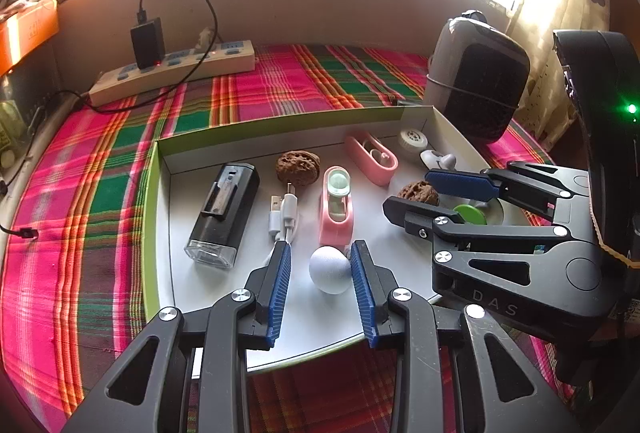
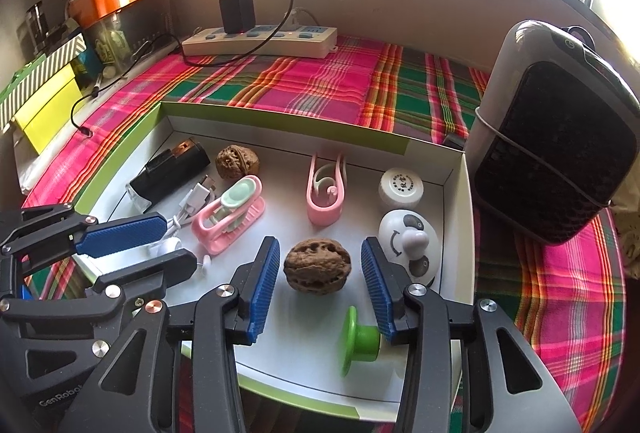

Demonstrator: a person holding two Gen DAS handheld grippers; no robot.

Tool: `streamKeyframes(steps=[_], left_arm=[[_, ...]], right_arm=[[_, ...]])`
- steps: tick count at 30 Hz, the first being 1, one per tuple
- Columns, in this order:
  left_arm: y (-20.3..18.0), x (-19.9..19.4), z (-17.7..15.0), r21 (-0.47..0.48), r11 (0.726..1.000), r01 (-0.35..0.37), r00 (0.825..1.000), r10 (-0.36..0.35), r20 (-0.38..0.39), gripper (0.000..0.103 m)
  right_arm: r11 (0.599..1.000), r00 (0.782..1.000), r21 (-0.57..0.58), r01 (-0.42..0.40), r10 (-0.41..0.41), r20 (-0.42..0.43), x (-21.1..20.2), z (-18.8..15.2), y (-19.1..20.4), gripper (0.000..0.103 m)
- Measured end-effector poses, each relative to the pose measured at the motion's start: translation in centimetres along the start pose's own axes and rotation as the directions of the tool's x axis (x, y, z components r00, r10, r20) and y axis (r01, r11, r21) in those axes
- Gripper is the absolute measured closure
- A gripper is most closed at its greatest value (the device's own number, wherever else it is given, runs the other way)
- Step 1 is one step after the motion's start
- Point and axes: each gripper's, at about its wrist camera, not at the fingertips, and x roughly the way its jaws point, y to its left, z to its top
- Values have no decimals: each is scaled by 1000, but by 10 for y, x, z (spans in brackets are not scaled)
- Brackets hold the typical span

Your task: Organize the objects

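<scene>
Plaid tablecloth [image 1: 280, 85] held white tray [image 1: 304, 337]; left gripper [image 1: 322, 265] spread wide around white egg [image 1: 330, 269], right gripper [image 2: 316, 269] released, straddling walnut [image 2: 317, 269].

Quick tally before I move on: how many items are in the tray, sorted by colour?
Pink clips: 2
Brown walnuts: 2
Black device: 1
Green knob: 1
White things: 4 (cable, egg-shaped ball, round cap, disc with a knob)
Total: 10
</scene>
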Motion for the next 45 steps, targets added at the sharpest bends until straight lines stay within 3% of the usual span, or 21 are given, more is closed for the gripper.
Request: streamKeyframes(steps=[19, 45], left_arm=[[6, -25, -9, -32, 999, -45, 998, 46, 31, 72], [13, -78, -57, -99, 973, -206, 974, 214, 70, 71]], right_arm=[[999, 999, 35, 2, -3, 35, -18, -8, 2, 58], [994, 993, 99, 45, -56, 106, -71, -51, 5, 58]])
